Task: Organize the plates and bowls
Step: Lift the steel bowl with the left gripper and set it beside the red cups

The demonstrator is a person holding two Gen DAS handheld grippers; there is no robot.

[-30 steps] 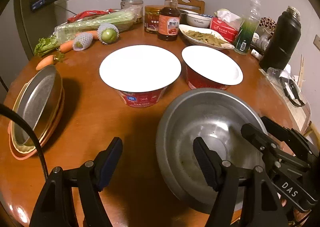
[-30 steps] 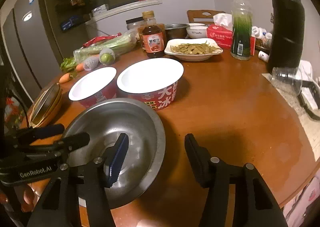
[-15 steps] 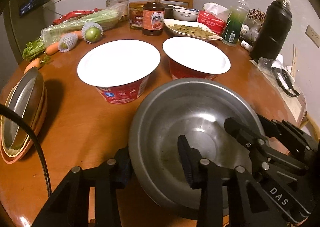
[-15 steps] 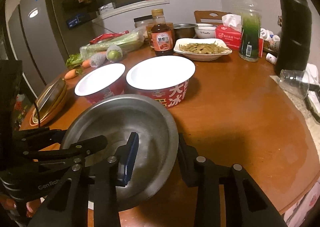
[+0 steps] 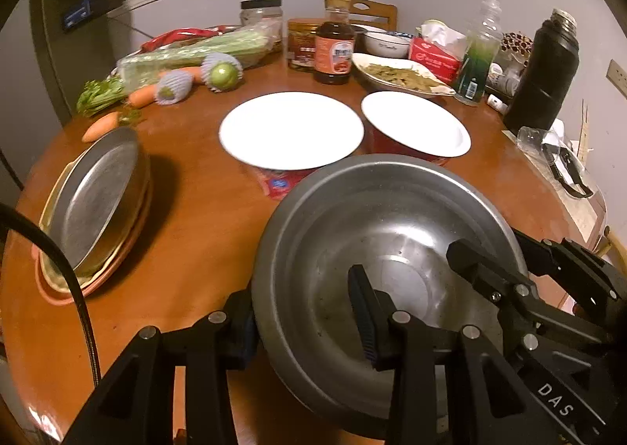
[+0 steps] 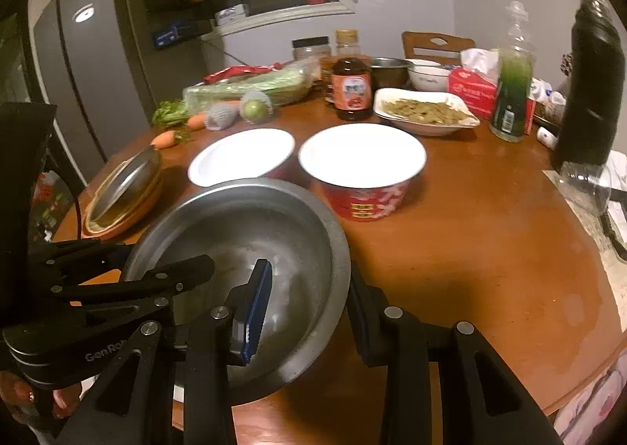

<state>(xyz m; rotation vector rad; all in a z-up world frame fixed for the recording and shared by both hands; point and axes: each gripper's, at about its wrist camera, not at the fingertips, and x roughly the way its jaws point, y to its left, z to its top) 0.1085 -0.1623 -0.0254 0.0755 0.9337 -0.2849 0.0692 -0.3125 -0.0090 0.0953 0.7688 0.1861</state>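
Left wrist view: left gripper (image 5: 303, 321) and right gripper (image 6: 309, 313) each clamp the steel bowl (image 5: 388, 249) rim, plate stack (image 5: 94, 206) lying up-left, probably the nearer destination.

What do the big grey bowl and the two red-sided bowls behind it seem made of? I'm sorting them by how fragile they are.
The big grey bowl looks like stainless steel with a dull brushed finish: grey sheen, soft glare spots, thin rolled rim. The two red-sided bowls look like disposable paper or foam noodle tubs: matt white tops and printed red walls; which of the two is unclear.
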